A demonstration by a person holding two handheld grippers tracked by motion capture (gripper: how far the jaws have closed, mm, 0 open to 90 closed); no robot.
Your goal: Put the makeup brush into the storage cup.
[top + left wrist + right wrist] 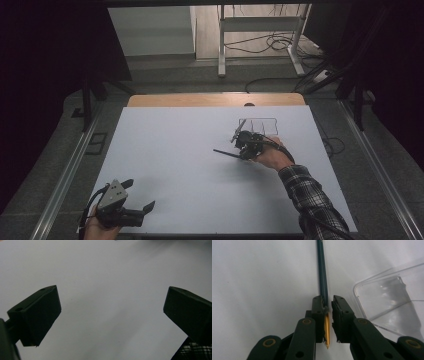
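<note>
White tabletop (175, 165): right gripper (327, 315) pinches a dark-green pencil (322, 272) near its tip, risking slip; left gripper (110, 312), seven o'clock, gapes wide.

White table (175, 160), clear tray (258, 125) on it

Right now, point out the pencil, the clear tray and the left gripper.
pencil (322, 277), right gripper view, on its dark green shaft.
clear tray (387, 302), right gripper view, on its floor.
left gripper (137, 195), high view, between its jaw tips.
</note>
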